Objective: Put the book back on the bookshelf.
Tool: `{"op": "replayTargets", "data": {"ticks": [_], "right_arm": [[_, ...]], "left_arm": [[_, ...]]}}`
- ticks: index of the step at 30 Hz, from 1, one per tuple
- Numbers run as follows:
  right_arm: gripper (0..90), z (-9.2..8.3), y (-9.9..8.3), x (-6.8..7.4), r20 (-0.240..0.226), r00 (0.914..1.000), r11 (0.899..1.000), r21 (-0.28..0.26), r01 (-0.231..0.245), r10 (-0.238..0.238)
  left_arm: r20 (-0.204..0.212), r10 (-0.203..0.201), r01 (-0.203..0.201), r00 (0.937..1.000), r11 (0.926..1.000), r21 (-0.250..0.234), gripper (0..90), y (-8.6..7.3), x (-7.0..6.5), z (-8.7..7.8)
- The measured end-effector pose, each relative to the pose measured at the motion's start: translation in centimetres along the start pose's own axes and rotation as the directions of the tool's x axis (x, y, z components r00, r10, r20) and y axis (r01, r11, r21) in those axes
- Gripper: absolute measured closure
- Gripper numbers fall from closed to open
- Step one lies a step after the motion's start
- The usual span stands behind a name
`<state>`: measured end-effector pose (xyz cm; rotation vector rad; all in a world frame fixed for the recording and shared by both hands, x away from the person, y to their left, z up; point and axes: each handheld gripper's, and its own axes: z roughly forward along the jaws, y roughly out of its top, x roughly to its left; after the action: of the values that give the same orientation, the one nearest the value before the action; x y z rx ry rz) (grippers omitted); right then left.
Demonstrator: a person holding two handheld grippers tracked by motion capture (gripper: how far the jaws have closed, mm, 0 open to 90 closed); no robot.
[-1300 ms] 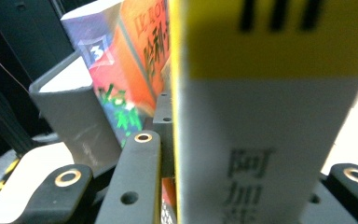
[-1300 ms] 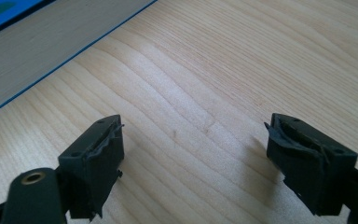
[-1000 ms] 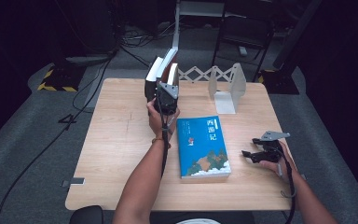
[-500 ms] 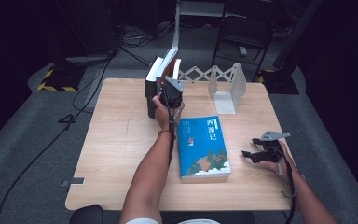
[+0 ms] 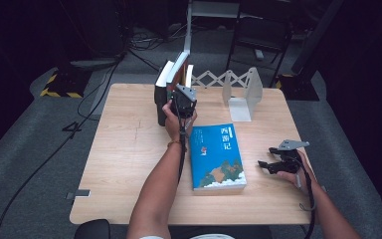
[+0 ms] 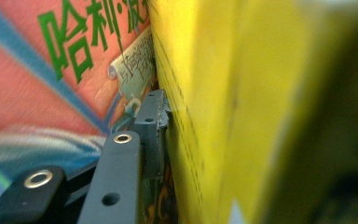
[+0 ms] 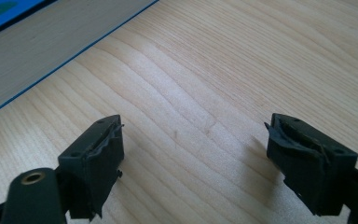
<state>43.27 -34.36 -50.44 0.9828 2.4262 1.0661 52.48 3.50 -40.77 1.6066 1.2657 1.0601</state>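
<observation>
Yellow card fills the space right of the left gripper (image 6: pixel 168 140), whose jaws have just been opening: one jaw stands wedged between the yellow book (image 6: pixel 223 112) and the red-covered book (image 6: pixel 37 93) to its left, its pad close against the yellow cover, and I judge the hold released. Both stand in the leaning row of books (image 5: pixel 174 84) straight ahead of that gripper at the table's far edge. A bound book is stiff, fairly heavy, and its glossy cover may slip; clamp across the thickness near the spine. The right gripper (image 7: pixel 193 154) rests spread over bare table (image 7: pixel 214 70), the blue book (image 5: pixel 216 157) just beside it.
</observation>
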Motion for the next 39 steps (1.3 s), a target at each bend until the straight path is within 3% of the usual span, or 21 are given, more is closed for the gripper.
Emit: {"op": "replayTargets", "data": {"ticks": [8,13,16,21,28,32,39], "right_arm": [[18.9,0.0,0.0,0.0,0.000,1.0000,1.000,0.000,0.000,0.000],[18.9,0.0,0.0,0.0,0.001,1.0000,1.000,0.001,-0.001,0.001],[18.9,0.0,0.0,0.0,0.000,1.0000,1.000,0.000,-0.002,0.002],[18.9,0.0,0.0,0.1,0.002,1.0000,1.000,-0.001,-0.004,0.004],[18.9,0.0,0.0,0.0,0.001,1.0000,1.000,0.000,-0.002,0.002],[18.9,0.0,0.0,0.0,0.000,1.0000,1.000,0.000,-0.002,0.002],[18.8,0.0,0.0,0.0,0.000,1.0000,1.000,0.001,-0.001,0.001]], "left_arm": [[0.017,-0.003,0.003,0.9998,1.0000,-0.005,57.5,-0.9,0.4,-0.9],[0.039,0.012,-0.012,0.9992,0.9999,0.009,55.4,-2.6,0.4,-1.8],[0.064,0.008,-0.010,0.9979,0.9996,0.025,57.5,-4.1,0.4,-2.3],[0.083,0.016,-0.018,0.9964,0.9996,0.023,68.6,-5.2,0.2,-3.0],[0.044,0.020,-0.021,0.9988,0.9996,0.021,74.8,-5.2,0.4,-2.6],[0.024,0.000,-0.001,0.9997,0.9995,0.032,75.1,-4.8,0.6,-2.0],[-0.013,-0.075,0.075,0.9971,0.9961,0.047,75.1,-4.2,0.3,-1.0]]}}
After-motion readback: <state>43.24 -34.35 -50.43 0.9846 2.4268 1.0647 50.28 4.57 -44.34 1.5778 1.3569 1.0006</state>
